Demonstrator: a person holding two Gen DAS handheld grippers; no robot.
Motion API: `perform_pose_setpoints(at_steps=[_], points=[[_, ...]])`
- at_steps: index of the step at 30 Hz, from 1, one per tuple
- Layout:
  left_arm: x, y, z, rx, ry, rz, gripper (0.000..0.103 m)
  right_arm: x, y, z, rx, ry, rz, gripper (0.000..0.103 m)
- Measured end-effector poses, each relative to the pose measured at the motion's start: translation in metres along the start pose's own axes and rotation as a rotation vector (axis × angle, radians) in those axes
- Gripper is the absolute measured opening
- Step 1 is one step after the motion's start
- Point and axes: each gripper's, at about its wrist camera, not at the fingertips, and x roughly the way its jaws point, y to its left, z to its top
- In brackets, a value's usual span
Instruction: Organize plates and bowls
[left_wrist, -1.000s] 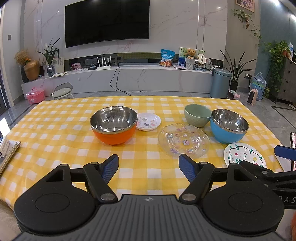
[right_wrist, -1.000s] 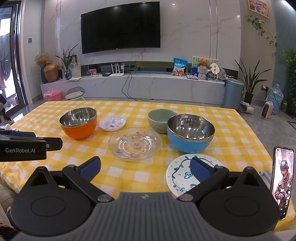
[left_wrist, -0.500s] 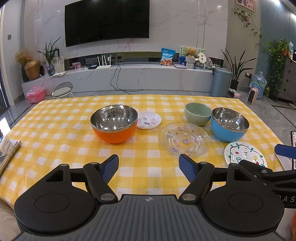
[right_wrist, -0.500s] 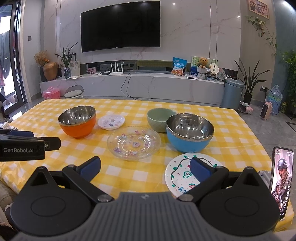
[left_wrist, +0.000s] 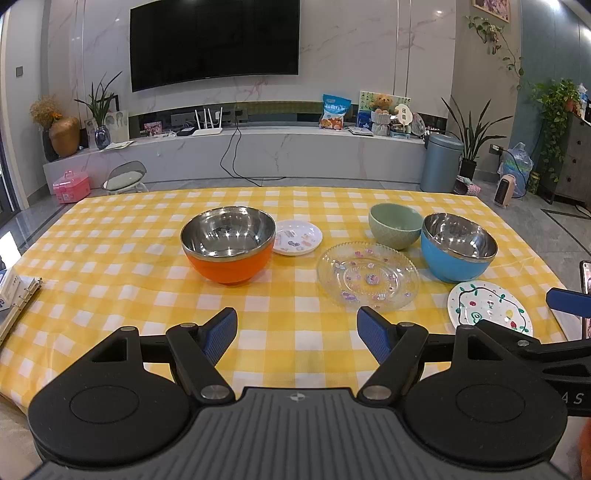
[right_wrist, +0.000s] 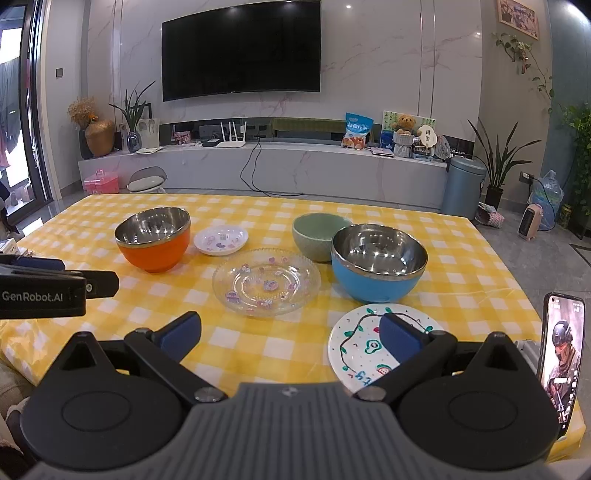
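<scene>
On the yellow checked table (left_wrist: 110, 258) stand an orange steel bowl (left_wrist: 228, 243) (right_wrist: 153, 238), a small white plate (left_wrist: 297, 242) (right_wrist: 221, 240), a clear glass plate (left_wrist: 368, 275) (right_wrist: 266, 281), a green bowl (left_wrist: 395, 226) (right_wrist: 318, 236), a blue steel bowl (left_wrist: 458, 246) (right_wrist: 378, 262) and a white painted plate (left_wrist: 489, 307) (right_wrist: 364, 345). My left gripper (left_wrist: 297, 334) is open and empty above the near table edge. My right gripper (right_wrist: 290, 332) is open and empty, its right finger over the painted plate.
A phone (right_wrist: 561, 354) stands upright at the table's right edge. A binder (left_wrist: 16, 310) lies at the left edge. A TV wall, a low cabinet and plants are behind the table.
Both grippers have drifted slightly; the dishes sit a little higher in the left view. Nothing was grasped or moved.
</scene>
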Motion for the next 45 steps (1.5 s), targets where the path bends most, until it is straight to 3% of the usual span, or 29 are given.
perform_pose_setpoints(at_steps=[36,38,45], points=[[0.000,0.002,0.000,-0.014,0.013,0.003,0.087,0.001,0.001,-0.002,-0.003,0.009,-0.005,0.100],[0.001,0.002,0.001,-0.020,0.017,-0.008,0.087,0.003,0.000,-0.002,0.000,0.018,-0.006,0.100],[0.007,-0.007,0.016,-0.061,0.050,-0.113,0.081,0.030,-0.023,0.006,0.094,0.189,0.036,0.100]])
